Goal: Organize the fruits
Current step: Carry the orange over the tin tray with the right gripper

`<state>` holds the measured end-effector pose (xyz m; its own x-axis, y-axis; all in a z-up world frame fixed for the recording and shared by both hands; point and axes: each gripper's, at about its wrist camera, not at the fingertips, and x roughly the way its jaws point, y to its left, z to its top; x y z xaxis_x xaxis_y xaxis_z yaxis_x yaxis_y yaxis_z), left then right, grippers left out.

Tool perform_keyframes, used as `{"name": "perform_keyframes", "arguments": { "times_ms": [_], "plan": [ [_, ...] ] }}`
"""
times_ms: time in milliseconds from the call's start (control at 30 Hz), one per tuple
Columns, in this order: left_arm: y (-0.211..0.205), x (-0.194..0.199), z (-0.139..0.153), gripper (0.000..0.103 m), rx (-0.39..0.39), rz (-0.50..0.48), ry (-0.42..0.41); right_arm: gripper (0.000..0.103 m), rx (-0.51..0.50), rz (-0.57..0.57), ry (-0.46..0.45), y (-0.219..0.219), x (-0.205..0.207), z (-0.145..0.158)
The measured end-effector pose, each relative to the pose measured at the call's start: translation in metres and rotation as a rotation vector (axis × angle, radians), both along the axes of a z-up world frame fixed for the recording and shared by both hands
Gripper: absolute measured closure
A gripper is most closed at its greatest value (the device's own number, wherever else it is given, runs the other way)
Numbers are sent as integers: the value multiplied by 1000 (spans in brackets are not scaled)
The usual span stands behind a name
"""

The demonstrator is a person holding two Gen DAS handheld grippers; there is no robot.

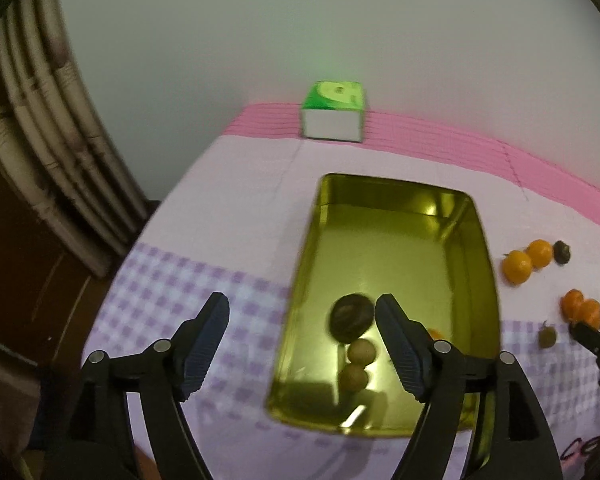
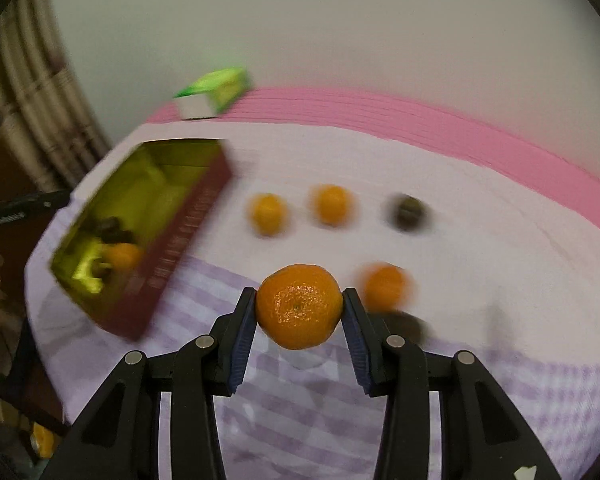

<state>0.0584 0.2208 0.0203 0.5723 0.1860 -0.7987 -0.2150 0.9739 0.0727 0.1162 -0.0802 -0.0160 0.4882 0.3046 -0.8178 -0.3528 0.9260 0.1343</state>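
An orange fruit [image 1: 435, 333] in the gold tin [image 1: 312, 240] is almost wholly hidden behind the right-hand finger of the left gripper [image 1: 302, 342]. Right of the fingers, the right gripper [image 1: 592, 332] is cut off by the picture's edge. In the right wrist view, motion blur smears the tin's contents [image 2: 114, 248], its side lettering [image 2: 180, 236] and the dark fruit [image 2: 408, 211] beyond the fingers; what kind it is cannot be told.
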Motion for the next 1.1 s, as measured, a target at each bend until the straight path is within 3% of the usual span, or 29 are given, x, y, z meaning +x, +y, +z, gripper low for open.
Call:
{"name": "perform_keyframes", "arguments": {
  "times_ms": [167, 367, 1100],
  "plan": [
    [30, -19, 3, 25, -51, 96, -10, 63, 23, 148, 3, 72, 0, 5],
    [53, -23, -1, 25, -77, 185, -5, 63, -10, 260, 13, 126, -4, -6],
    [55, -18, -7, 25, -91, 186, 16, 63, -95, 340, 28, 172, -5, -28]
  ]
}}
